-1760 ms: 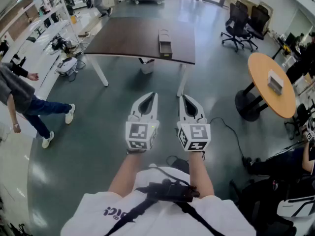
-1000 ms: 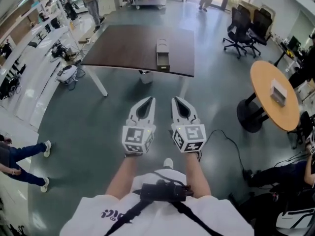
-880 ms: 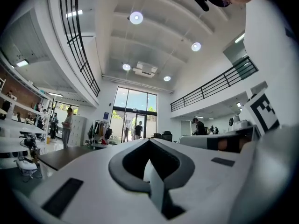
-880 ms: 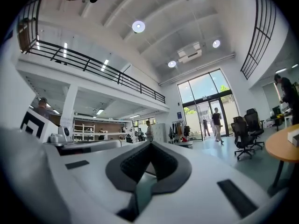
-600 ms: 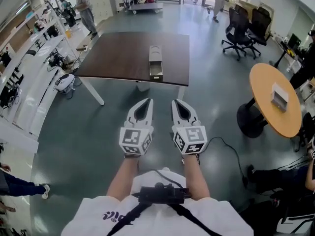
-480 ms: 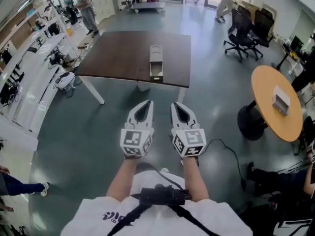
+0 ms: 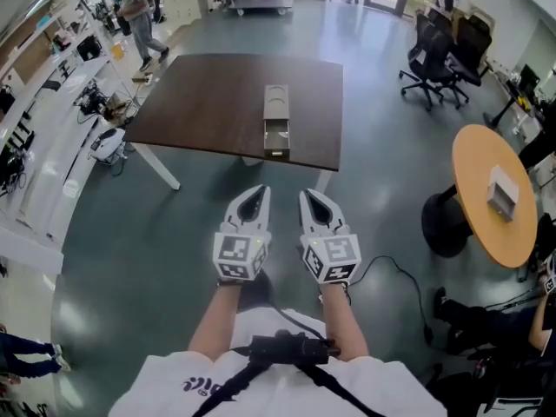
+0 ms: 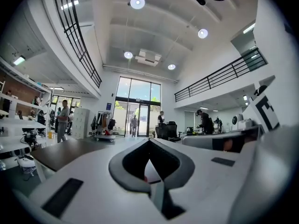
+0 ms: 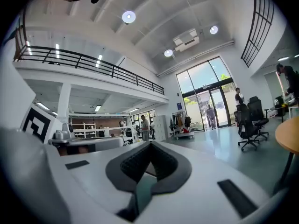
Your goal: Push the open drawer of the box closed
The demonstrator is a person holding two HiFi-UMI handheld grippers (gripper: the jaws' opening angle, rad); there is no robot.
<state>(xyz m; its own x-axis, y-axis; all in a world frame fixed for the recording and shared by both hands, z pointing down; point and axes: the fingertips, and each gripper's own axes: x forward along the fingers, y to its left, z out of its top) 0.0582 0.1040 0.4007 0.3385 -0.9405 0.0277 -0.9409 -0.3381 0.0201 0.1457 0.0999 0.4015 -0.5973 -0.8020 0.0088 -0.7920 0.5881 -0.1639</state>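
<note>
A dark brown table (image 7: 217, 102) stands ahead of me on the grey floor. On it, near its front edge, sits a long grey box (image 7: 276, 104) with its drawer (image 7: 277, 139) pulled out toward me. My left gripper (image 7: 262, 189) and right gripper (image 7: 305, 194) are held side by side at waist height, well short of the table, both shut with nothing between the jaws. In the left gripper view the left gripper (image 8: 149, 141) points level into the hall, with the table (image 8: 58, 154) at lower left. The right gripper (image 9: 150, 144) points the same way.
A round orange table (image 7: 485, 159) carrying a small white box (image 7: 504, 191) stands at the right. Black office chairs (image 7: 439, 50) are at the far right. A black cable (image 7: 395, 272) trails on the floor. Workbenches (image 7: 39, 102) line the left wall, where a person (image 7: 132, 7) walks.
I have walked toward the table, which now sits closer and more centred. Both grippers stayed shut and side by side. The person at the lower left has nearly left the view.
</note>
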